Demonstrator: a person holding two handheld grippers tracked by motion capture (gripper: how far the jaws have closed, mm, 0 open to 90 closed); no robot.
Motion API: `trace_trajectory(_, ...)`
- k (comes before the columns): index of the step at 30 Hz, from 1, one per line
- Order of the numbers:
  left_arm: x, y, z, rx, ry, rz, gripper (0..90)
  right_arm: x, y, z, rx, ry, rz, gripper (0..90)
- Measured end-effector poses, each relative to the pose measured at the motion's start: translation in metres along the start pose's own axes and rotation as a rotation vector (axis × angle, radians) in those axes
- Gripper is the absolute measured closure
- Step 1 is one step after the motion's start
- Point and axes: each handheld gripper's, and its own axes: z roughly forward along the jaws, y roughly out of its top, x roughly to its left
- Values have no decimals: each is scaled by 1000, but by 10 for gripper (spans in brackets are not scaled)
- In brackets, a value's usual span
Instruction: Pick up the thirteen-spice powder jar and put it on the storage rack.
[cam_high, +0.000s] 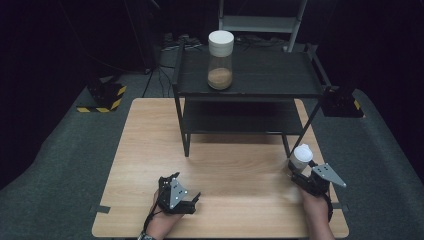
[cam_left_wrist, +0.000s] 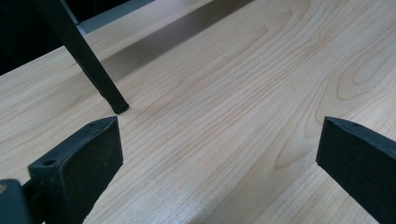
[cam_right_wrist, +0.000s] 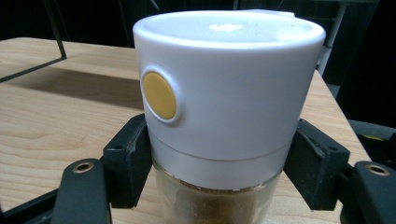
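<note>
- where the right gripper sits at the near right corner of the worktop, its two black fingers are clenched on a small jar, one flat rubbery pad on each side, pressing where the white cap meets the clear body.
- the small jar stands upright on the worktop, just beside the front right leg of the shelf rack. it is a round cylinder with a smooth matt white plastic cap, a flat yellow round button set in a shallow ring on the cap's side, and a clear body below showing fine brown powder.
- the left gripper rests at the near left of the worktop, well apart from the jar. its fingers are released and spread wide, with bare wood between them; they are blunt black blocks with a slightly grainy surface.
- the worktop is pale wood with a visible wavy grain, rectangular, with rounded corners, standing on a dark grey carpeted floor.
- a black shelf rack of thin metal stands at the far middle of the worktop, with two flat dark shelves on slim square legs; one leg foot shows near the left gripper's fingers.
- on the top shelf, towards its left, stands a tall jar: a clear body that swells gently lower down, brown powder filling its lower part, and a thick white cylindrical cap.
- a person's hands hold both grippers from the bottom edge of the high view.
</note>
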Motion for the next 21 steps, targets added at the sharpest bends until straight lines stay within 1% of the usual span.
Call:
trace_trajectory(10, 0, 0, 0, -2, -2, 11, 8, 3, 3, -9, -24, 15, -18, 295)
trace_trajectory(18, 0, 0, 0, 1, -5, 14, 8, 8, 9, -20, -48, 39, -31, 294)
trace_trajectory(21, 1, 0, 0, 0, -7, 12, 8, 10, 11, -24, -53, 56, -36, 294)
